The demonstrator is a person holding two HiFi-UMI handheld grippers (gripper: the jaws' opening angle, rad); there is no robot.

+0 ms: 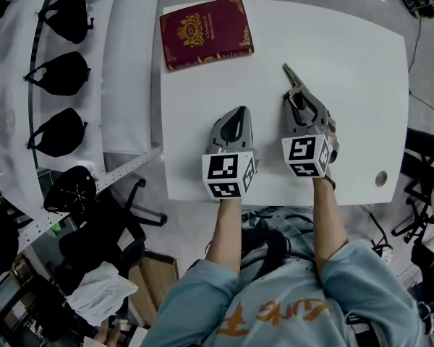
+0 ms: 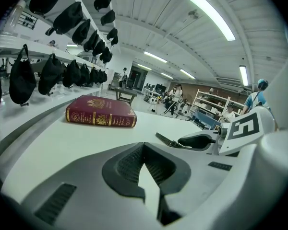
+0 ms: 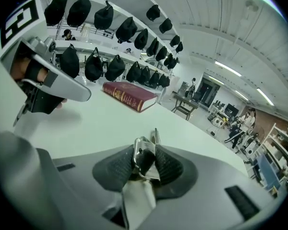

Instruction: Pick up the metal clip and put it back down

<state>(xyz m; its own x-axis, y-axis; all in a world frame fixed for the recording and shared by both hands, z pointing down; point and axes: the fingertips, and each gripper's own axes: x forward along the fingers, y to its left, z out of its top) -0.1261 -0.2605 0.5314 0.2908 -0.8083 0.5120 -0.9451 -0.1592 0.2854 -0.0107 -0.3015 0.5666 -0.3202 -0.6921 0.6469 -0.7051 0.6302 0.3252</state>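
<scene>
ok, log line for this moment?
right gripper: jaws on metal clip | left gripper: jaws together, empty | red book: far end of white table

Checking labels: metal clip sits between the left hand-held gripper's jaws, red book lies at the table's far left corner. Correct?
No. The metal clip sits between the jaws of the right hand-held gripper, not the left hand-held gripper; the right gripper view shows it there. The red book does lie at the table's far left corner.
</scene>
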